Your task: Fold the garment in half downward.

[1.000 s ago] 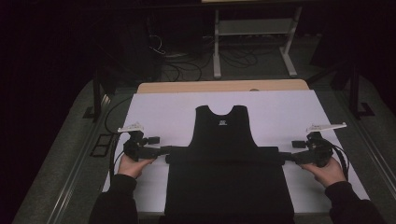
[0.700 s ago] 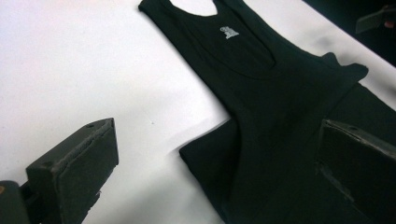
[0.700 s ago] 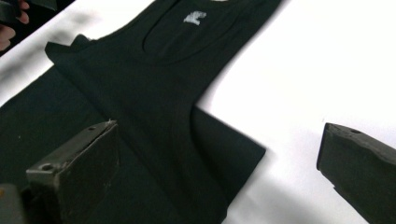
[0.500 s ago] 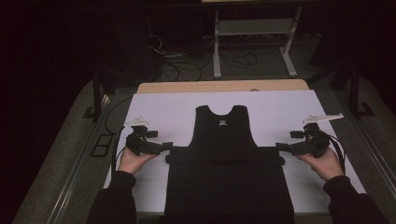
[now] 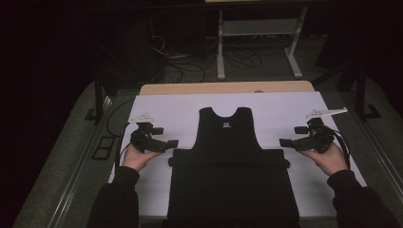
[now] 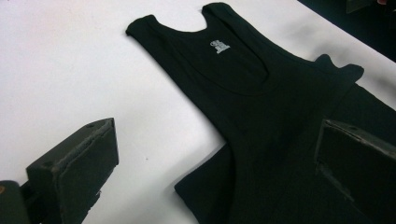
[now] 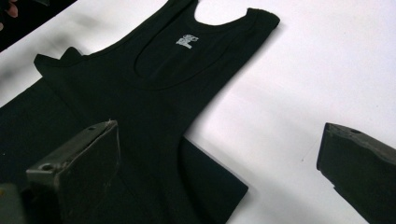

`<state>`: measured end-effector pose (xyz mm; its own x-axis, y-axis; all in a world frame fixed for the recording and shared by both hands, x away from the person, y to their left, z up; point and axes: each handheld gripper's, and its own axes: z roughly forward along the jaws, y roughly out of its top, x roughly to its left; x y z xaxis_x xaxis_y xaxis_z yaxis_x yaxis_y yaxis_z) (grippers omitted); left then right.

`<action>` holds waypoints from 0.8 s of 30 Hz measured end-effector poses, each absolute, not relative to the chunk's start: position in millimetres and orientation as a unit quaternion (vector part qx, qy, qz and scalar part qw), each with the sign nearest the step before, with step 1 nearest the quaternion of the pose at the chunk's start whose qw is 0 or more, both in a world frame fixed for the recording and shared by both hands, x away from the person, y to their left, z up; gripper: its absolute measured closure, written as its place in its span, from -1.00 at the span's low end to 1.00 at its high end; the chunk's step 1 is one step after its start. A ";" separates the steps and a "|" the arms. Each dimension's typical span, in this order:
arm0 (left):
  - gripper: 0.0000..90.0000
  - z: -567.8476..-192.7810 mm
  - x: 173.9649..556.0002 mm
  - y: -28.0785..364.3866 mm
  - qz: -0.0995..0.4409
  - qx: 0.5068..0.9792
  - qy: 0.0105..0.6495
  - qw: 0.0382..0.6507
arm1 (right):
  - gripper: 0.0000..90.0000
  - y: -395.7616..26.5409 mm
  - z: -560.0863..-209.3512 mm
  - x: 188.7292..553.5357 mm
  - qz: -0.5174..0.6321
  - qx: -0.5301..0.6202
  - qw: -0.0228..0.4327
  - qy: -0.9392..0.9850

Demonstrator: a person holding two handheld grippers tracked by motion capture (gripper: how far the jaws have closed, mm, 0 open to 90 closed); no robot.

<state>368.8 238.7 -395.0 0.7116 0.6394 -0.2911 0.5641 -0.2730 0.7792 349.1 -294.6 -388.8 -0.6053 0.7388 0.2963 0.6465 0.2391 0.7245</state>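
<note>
- The black tank top (image 5: 229, 156) lies flat on the white sheet (image 5: 180, 111) that covers the table (image 5: 228, 87), neck toward the far edge, its lower part doubled up so a straight fold edge runs across just under the armholes.
- Left gripper (image 5: 170, 143) hangs just off the left end of that fold, jaws wide, nothing between them; they have just been opening. In the left gripper view the cloth sits ahead of the jaws, not in them.
- Right gripper (image 5: 285, 142) mirrors it at the right end — jaws standing wide apart and empty.
- The step looks like a release after a fold, with the next fold to set up. To do it well, I would lift both grippers clear before moving sideways, so no pad drags the fold edge out of line.
- For a fresh grip, take both layers at matching points on each side and keep the two hands level.
- Room: bare sheet lies open on both sides and beyond the neck. The near hem sits close to the table's near edge — little slack there.
</note>
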 end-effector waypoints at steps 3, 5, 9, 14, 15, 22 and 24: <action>-1.00 -392.4 371.3 237.5 0.041 0.796 0.378 0.470 | -1.00 -294.7 -385.9 351.6 0.432 0.439 0.054 0.786; -1.00 -390.9 372.8 237.3 0.041 0.796 0.378 0.472 | -1.00 -295.0 -384.0 353.5 0.431 0.440 0.056 0.786; -1.00 -387.0 376.4 236.1 0.043 0.797 0.376 0.470 | -1.00 -295.2 -380.3 357.3 0.429 0.440 0.058 0.787; -1.00 -383.8 381.2 234.2 0.041 0.799 0.373 0.471 | -1.00 -294.9 -375.7 363.4 0.425 0.437 0.060 0.790; -1.00 -383.6 382.5 233.7 0.039 0.798 0.373 0.472 | -1.00 -294.5 -374.7 364.9 0.424 0.437 0.060 0.791; -1.00 -381.2 395.7 233.2 0.031 0.797 0.377 0.471 | -1.00 -286.8 -366.9 375.9 0.421 0.434 0.062 0.794; -1.00 -379.0 399.2 232.6 0.031 0.797 0.377 0.470 | -1.00 -285.0 -365.7 379.0 0.421 0.432 0.062 0.795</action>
<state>399.2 232.6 -379.0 0.7139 0.6302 -0.3054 0.5721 -0.2733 0.7733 379.0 -285.0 -365.7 -0.6197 0.7388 0.2648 0.6340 0.2724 0.7238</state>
